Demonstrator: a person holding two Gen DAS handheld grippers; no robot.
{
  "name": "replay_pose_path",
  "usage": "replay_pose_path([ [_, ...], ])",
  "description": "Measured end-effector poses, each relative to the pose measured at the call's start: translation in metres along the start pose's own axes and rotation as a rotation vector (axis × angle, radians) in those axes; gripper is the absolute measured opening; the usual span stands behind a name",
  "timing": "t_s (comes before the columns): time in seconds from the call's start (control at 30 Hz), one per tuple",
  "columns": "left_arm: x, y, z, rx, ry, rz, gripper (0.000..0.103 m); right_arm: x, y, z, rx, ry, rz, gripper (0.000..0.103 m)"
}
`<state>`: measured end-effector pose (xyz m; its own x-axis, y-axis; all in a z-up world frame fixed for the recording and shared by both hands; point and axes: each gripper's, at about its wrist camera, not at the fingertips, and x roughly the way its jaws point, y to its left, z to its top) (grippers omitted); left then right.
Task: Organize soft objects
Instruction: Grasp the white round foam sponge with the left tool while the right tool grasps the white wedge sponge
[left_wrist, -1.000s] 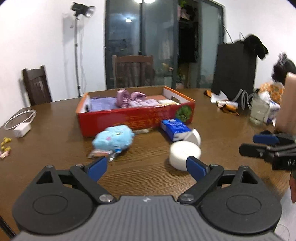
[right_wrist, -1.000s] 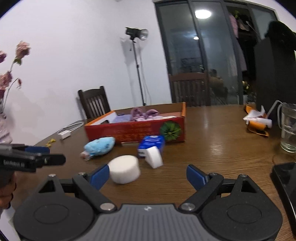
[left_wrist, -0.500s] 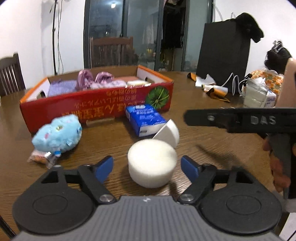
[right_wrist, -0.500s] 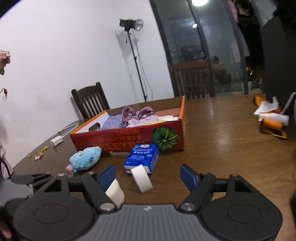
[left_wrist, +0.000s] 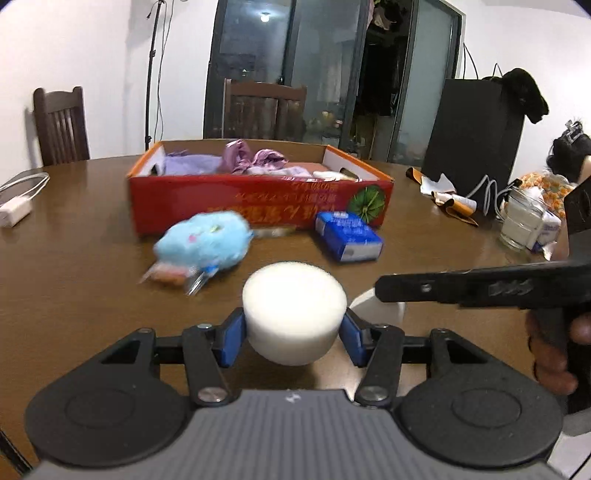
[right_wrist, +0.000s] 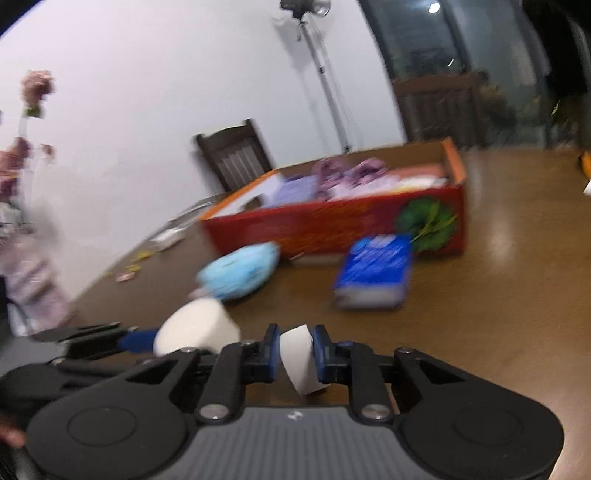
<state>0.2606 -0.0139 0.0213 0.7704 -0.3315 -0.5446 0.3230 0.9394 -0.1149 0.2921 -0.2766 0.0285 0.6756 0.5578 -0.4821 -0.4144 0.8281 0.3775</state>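
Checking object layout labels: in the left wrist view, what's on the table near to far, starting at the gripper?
Left gripper, jaws closing on the white round sponge → blue plush toy → red cardboard box holding purple fabric items → wooden chair behind the table.

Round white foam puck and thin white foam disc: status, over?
Left tongs closing on round white foam puck. Right tongs closing on thin white foam disc. Red cardboard box ahead, path clear.
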Motion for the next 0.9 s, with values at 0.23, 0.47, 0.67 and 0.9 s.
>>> replay_pose_path([
  [0.23,-0.03,0.018,-0.03,-0.005,0.016,0.065,0.058,0.003,0.016,-0.029,0.178,0.093,0.149,0.026],
  [0.47,-0.041,0.018,-0.036,-0.009,-0.008,0.075,0.074,-0.016,0.021,-0.026,0.106,0.003,-0.049,0.046],
  [0.67,-0.044,0.014,-0.036,-0.01,-0.031,0.056,0.074,-0.041,0.044,-0.032,-0.064,-0.035,-0.111,0.05],
  [0.9,-0.04,0.02,-0.035,-0.027,-0.025,0.086,0.074,-0.024,0.072,-0.042,-0.174,0.003,-0.138,0.05],
])
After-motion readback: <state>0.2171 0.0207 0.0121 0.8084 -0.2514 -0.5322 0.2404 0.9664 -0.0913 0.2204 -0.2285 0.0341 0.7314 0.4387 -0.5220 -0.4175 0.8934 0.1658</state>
